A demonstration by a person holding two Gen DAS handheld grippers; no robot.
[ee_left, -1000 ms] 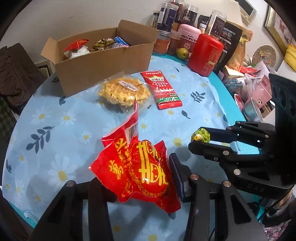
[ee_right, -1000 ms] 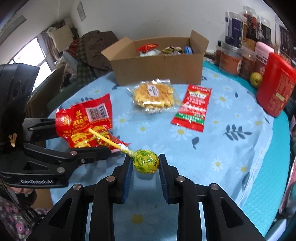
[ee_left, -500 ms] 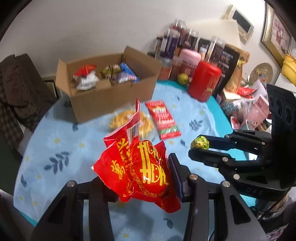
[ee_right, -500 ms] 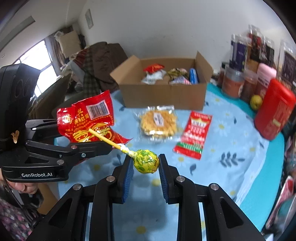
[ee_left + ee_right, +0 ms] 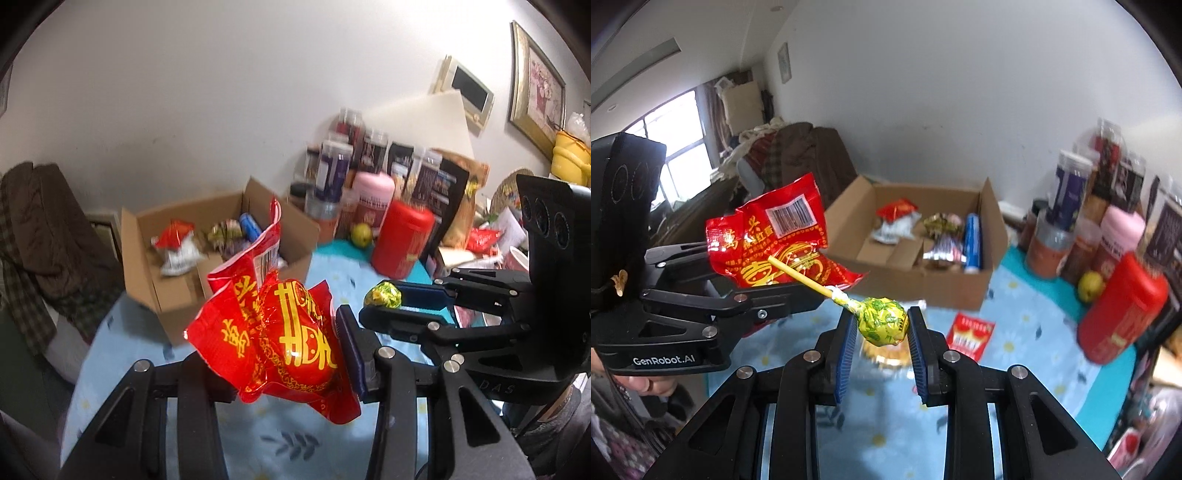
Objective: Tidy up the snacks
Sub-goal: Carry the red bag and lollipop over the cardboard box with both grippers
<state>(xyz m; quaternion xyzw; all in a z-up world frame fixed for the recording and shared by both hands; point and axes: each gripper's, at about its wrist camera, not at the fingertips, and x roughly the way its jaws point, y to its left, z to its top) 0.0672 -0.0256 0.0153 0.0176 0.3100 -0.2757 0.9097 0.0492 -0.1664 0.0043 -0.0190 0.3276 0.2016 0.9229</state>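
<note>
Under the left gripper lies a pale blue flowered tablecloth. Ahead and to its right stands a red canister, with a small yellow-green fruit, perhaps an apple, just beside it on the left. Behind these are a pink container and a crowd of tall clear jars. Farther right, a framed picture hangs high on the wall. Far left of that gripper, a dark coat is heaped up. Left of the right gripper and well beyond it, a bright window shows; a small wall frame hangs above.
</note>
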